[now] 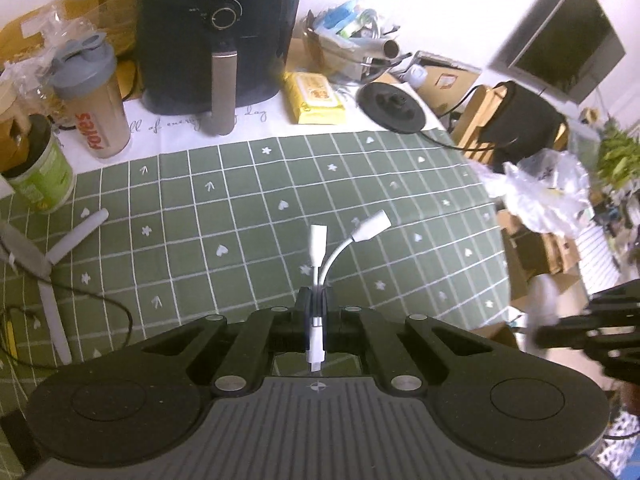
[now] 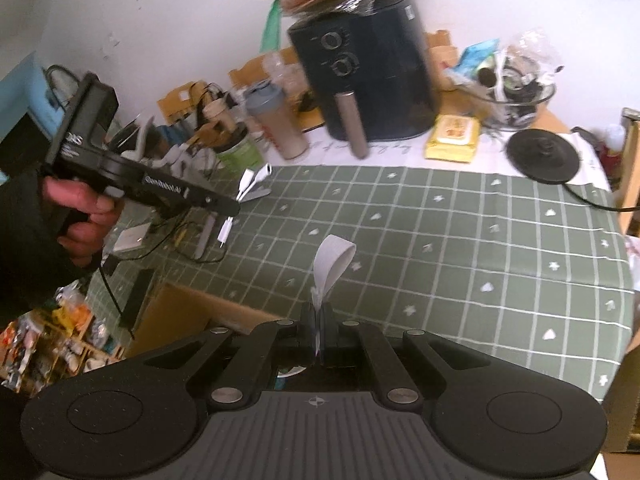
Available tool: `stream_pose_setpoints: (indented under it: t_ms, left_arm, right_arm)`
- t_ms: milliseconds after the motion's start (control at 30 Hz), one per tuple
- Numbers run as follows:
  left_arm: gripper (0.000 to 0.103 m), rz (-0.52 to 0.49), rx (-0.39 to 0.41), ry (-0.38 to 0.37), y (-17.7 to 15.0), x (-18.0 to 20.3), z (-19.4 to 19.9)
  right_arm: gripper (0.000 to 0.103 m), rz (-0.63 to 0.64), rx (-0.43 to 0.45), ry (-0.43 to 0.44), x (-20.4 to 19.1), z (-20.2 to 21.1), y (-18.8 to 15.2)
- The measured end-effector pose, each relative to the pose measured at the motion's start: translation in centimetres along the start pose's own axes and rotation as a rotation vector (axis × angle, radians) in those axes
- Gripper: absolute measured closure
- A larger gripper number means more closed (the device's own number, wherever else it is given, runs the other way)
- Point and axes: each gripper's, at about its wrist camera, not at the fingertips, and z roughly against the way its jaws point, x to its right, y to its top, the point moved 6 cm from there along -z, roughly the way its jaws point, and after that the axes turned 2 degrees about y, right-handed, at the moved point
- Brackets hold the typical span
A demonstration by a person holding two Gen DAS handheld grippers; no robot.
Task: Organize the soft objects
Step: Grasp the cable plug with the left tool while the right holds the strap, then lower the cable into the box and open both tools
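My left gripper [image 1: 316,300] is shut on a white splitter adapter cable [image 1: 320,256]; its two white plugs stick out ahead and a third plug hangs back under the jaws. It hovers above the green checked tablecloth [image 1: 240,220]. The right wrist view shows the left gripper [image 2: 234,206] at the left, held in a hand, with the cable [image 2: 254,178] in it. My right gripper [image 2: 318,320] is shut on a grey looped strap [image 2: 332,260] that stands up ahead of the jaws, above the tablecloth's [image 2: 440,240] near edge.
A black air fryer [image 1: 216,36], shaker bottle [image 1: 94,100], green can [image 1: 40,168], yellow wipes pack [image 1: 314,98] and black kettle base [image 1: 392,106] line the table's back. A grey tripod stand [image 1: 52,256] with a black cord lies left. Cardboard boxes [image 2: 176,320] stand below the table edge.
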Motion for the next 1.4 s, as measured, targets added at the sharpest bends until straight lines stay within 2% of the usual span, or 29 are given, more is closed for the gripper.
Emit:
stream_pose_setpoints:
  t_ms: [367,500,800,867,900,933,967,1000,1033,1100,1233,1400]
  left_arm:
    - [0.098,0.086,-0.002,-0.047,-4.0,1.1,2.2]
    - [0.098,0.145,-0.018,-0.065,-5.8,1.0,2.9]
    - [0.098,0.202,-0.052,-0.07,-9.0,1.4,3.4]
    - [0.097,0.216,-0.059,-0.064,-9.6,1.4,3.1]
    - [0.097,0.224,-0.061,-0.061,-9.8,1.4,2.9]
    - [0.095,0.228,-0.065,-0.054,-10.1,1.4,2.7]
    - [0.092,0.228,-0.067,-0.045,-10.3,1.5,2.5]
    - [0.084,0.226,-0.064,-0.037,-10.5,1.7,2.4]
    - [0.068,0.225,-0.057,-0.029,-10.7,1.8,2.4]
    - [0.055,0.229,-0.033,-0.018,-11.0,2.0,2.6]
    - [0.054,0.242,0.007,0.005,-11.6,2.3,3.2]
    - [0.054,0.257,0.052,0.089,-12.5,2.5,4.3]
  right_arm:
    - [0.099,0.023,-0.063,0.089,-2.5,-1.3,-1.7]
    - [0.099,0.037,-0.08,0.116,-3.4,-1.6,-2.1]
    - [0.098,0.086,-0.112,0.17,-5.4,-2.4,-2.1]
    - [0.095,0.094,-0.126,0.18,-5.8,-2.8,-2.4]
    - [0.089,0.105,-0.135,0.166,-5.9,-3.2,-2.6]
    - [0.072,0.116,-0.149,0.143,-5.9,-3.7,-2.8]
    - [0.059,0.127,-0.158,0.125,-6.0,-3.9,-3.0]
    - [0.033,0.142,-0.156,0.104,-6.1,-4.1,-3.2]
    - [0.018,0.157,-0.147,0.089,-6.2,-4.1,-3.4]
    - [0.011,0.178,-0.137,0.067,-6.3,-3.9,-3.7]
    - [0.0,0.21,-0.098,-0.006,-6.0,-3.1,-4.2]
    - [0.0,0.276,-0.025,-0.128,-5.4,-1.7,-4.7]
